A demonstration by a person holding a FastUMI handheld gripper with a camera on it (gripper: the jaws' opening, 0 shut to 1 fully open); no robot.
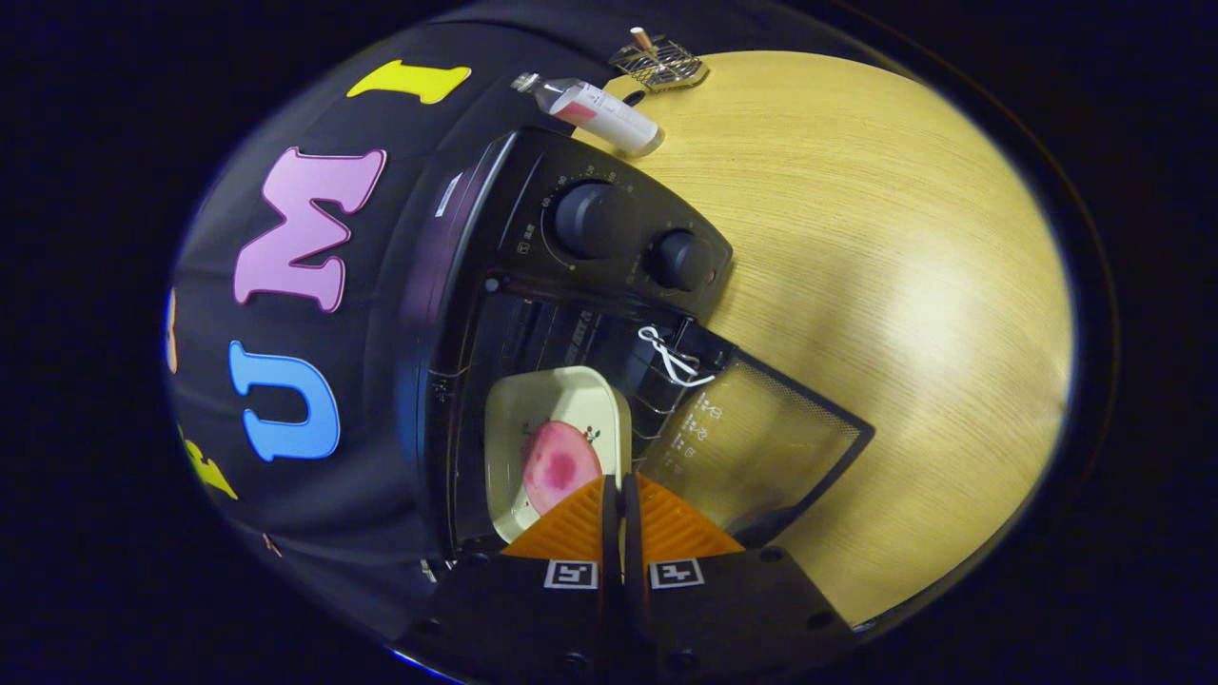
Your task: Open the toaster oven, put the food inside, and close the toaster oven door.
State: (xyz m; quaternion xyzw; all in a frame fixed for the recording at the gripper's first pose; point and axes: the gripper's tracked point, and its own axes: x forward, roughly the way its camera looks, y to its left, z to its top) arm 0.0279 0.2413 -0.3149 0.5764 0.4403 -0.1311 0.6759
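The desk [856,238] is of pale wood, with the booth's black cloth wall behind it. On it stands a black toaster oven [533,285] with two knobs, its glass door [761,447] folded open. Beyond the oven lie a small bottle [595,109] and a wire rack [657,62]. The tool [621,490] has its fingers nearly together, pinching the edge of a cream tray [533,409]. The tray sits inside the oven and carries the pink food [557,466].

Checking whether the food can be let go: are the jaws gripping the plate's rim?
Touching: in the gripper view, the gripper is nearly closed on the rim of the plate, inside the open toaster oven.
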